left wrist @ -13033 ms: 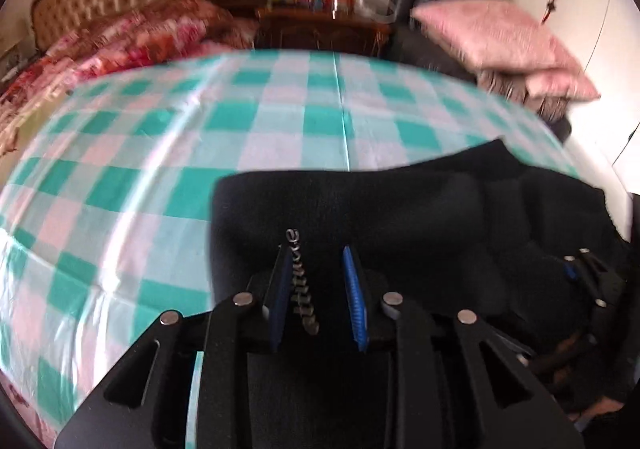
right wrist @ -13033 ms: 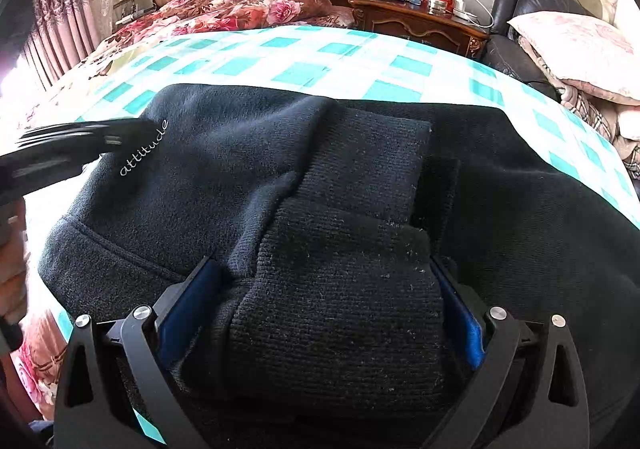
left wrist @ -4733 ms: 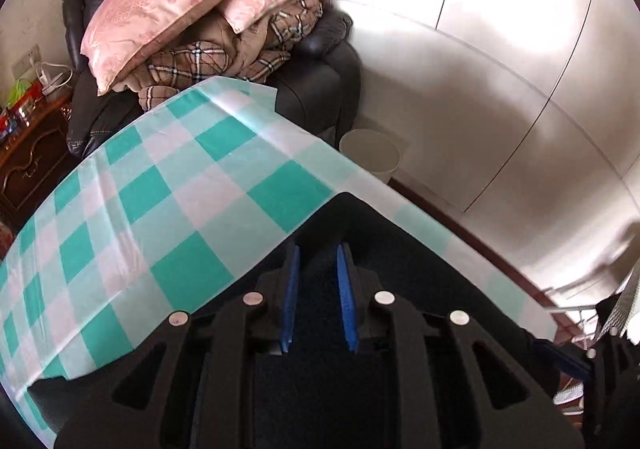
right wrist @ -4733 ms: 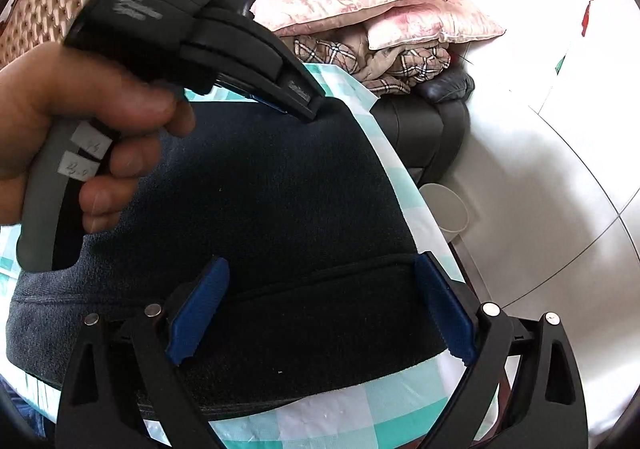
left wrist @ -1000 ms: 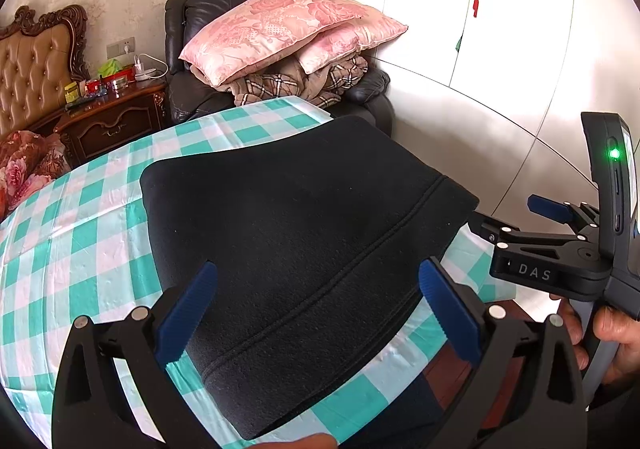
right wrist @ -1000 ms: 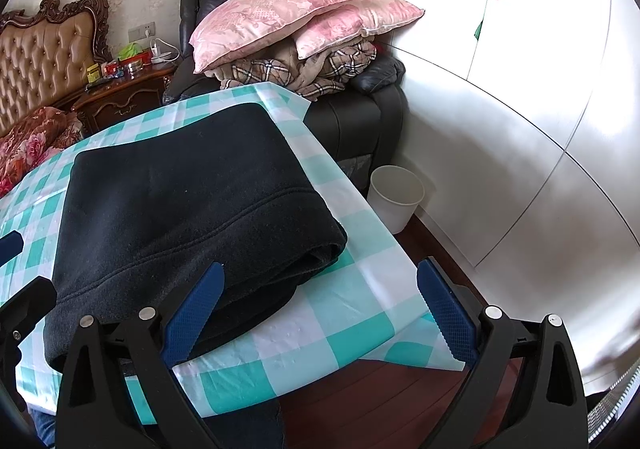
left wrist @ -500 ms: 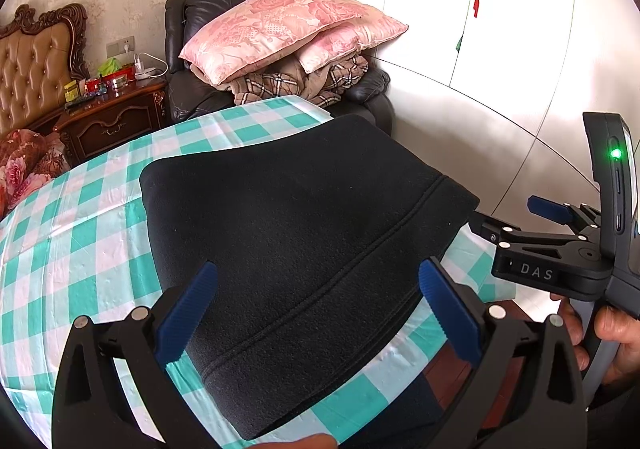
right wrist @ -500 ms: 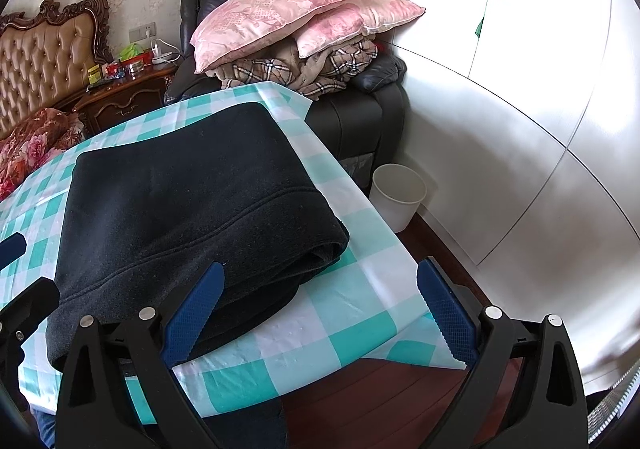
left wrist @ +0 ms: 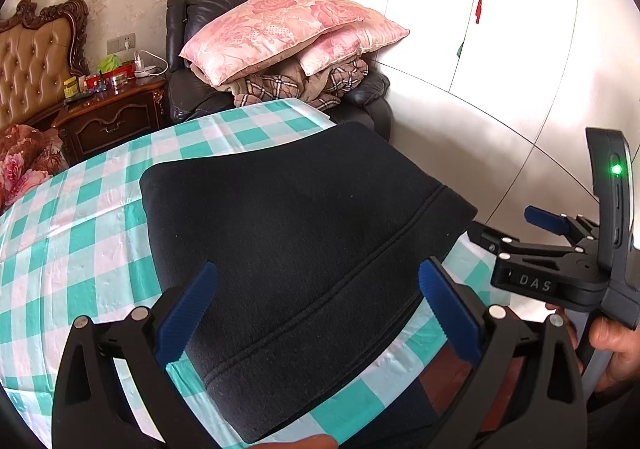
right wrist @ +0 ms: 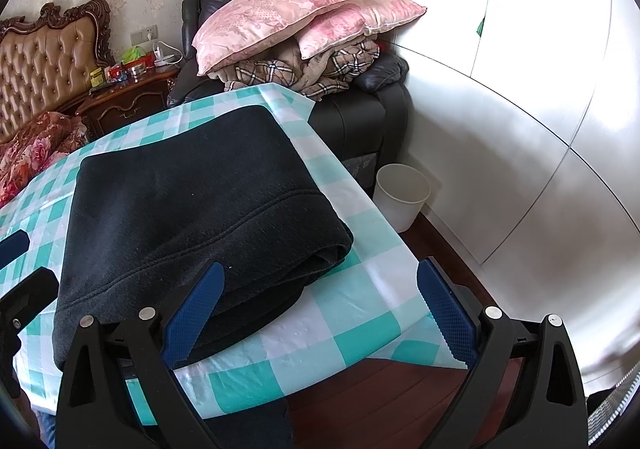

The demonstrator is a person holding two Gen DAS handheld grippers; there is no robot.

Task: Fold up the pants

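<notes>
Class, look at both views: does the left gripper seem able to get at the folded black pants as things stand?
Probably yes. The left gripper hangs open right over the folded black pants, with nothing between them; the right gripper is off to the side.

The folded pants (left wrist: 296, 249) lie on the tablecloth (left wrist: 80, 249) at the table's near right corner, their stitched hem running along the near edge. Beyond the table's far edge stands an armchair (right wrist: 360, 117) piled with a blanket (right wrist: 320, 69) and two pillows (right wrist: 280, 5) on top, with a nightstand (right wrist: 128, 97) to its left and a headboard (right wrist: 44, 61) left of that. Off the table's right edge a wastebasket (right wrist: 402, 197) sits on the floor, just before the armchair and near the wardrobe doors (right wrist: 520, 129).
</notes>
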